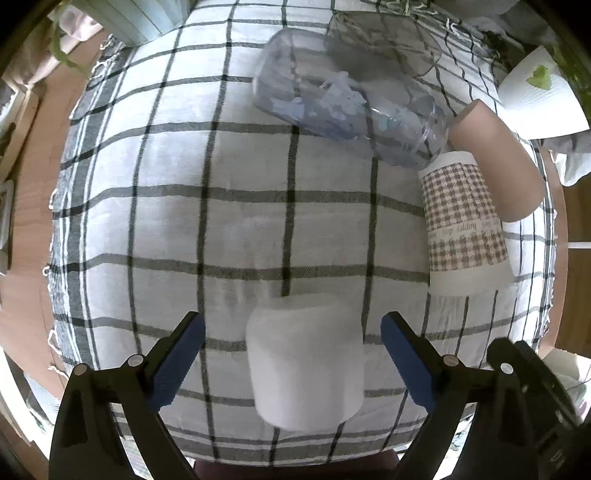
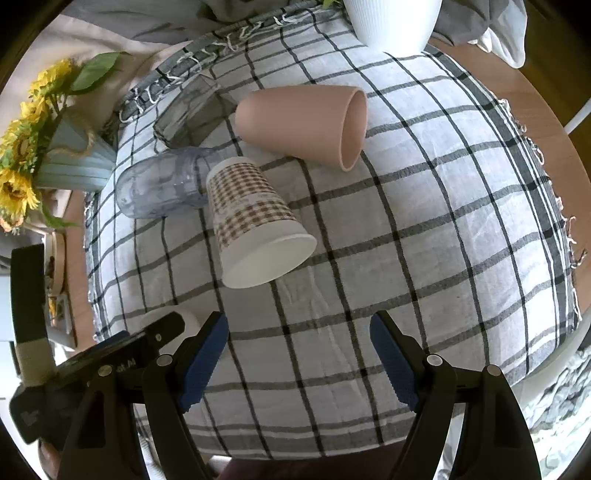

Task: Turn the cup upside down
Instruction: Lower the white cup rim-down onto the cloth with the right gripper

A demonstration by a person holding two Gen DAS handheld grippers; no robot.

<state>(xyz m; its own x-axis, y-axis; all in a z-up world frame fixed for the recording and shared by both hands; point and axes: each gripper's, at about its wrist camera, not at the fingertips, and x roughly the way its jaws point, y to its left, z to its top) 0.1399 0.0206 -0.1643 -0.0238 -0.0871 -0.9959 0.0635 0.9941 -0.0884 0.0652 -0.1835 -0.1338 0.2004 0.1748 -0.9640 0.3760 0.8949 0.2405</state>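
A white cup [image 1: 304, 360] stands upside down on the checked cloth, between the open fingers of my left gripper [image 1: 293, 334], which do not touch it. In the right wrist view only a bit of it [image 2: 177, 325] shows behind the left gripper. A houndstooth paper cup [image 1: 463, 221] [image 2: 251, 218], a pink cup [image 1: 496, 158] [image 2: 306, 123], a clear bluish cup [image 1: 343, 107] [image 2: 162, 186] and a dark clear cup [image 1: 384, 44] [image 2: 195, 109] lie on their sides. My right gripper [image 2: 299, 334] is open and empty over bare cloth.
The checked cloth [image 1: 184, 221] [image 2: 443, 240] covers a round wooden table. A white ribbed pot [image 2: 391, 22] [image 1: 535, 96] stands at the cloth's far edge. A vase of sunflowers [image 2: 40, 147] stands at the left of the right wrist view.
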